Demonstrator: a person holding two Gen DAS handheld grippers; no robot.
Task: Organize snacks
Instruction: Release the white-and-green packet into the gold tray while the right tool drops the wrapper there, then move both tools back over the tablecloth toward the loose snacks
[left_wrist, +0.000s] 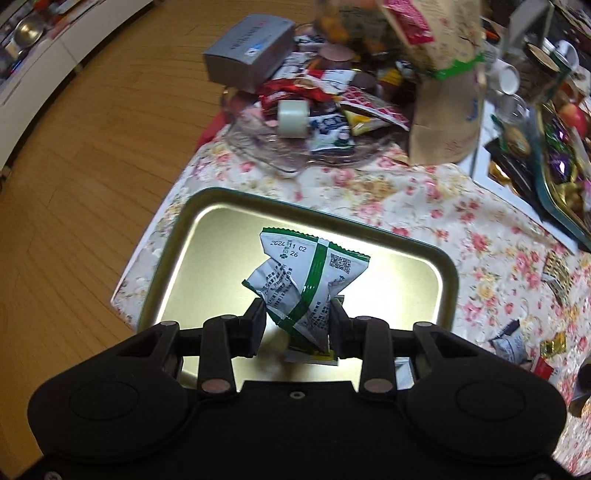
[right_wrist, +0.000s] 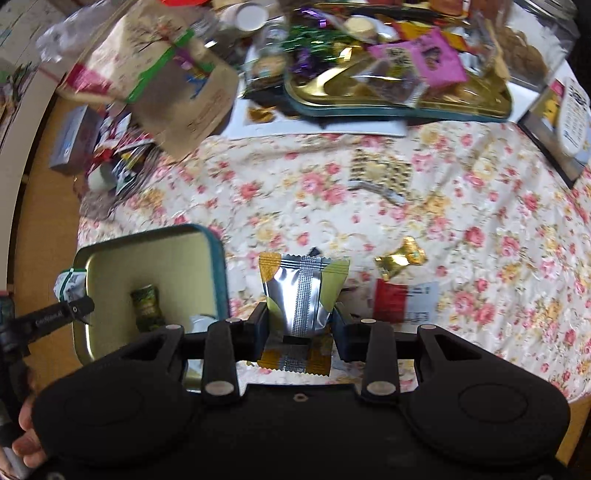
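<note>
My left gripper (left_wrist: 297, 314) is shut on a white and green snack packet (left_wrist: 306, 280), hanging over a gold tin tray (left_wrist: 177, 258) at the near left of the flowered table. The right wrist view shows the same tray (right_wrist: 155, 254), with a small green packet (right_wrist: 147, 306) lying in it and the left gripper's packet (right_wrist: 70, 286) at its left rim. My right gripper (right_wrist: 301, 314) is shut on a silver packet with gold and green corners (right_wrist: 304, 291), just right of the tray and above the cloth.
A glass dish (left_wrist: 280, 162) heaped with snacks, a grey box (left_wrist: 247, 51) and a brown paper bag (left_wrist: 443, 92) stand at the back. A second gold tray (right_wrist: 399, 96) of sweets lies far right. Loose wrappers (right_wrist: 400, 260) dot the cloth (right_wrist: 295, 184). A hand (right_wrist: 26, 443) shows lower left.
</note>
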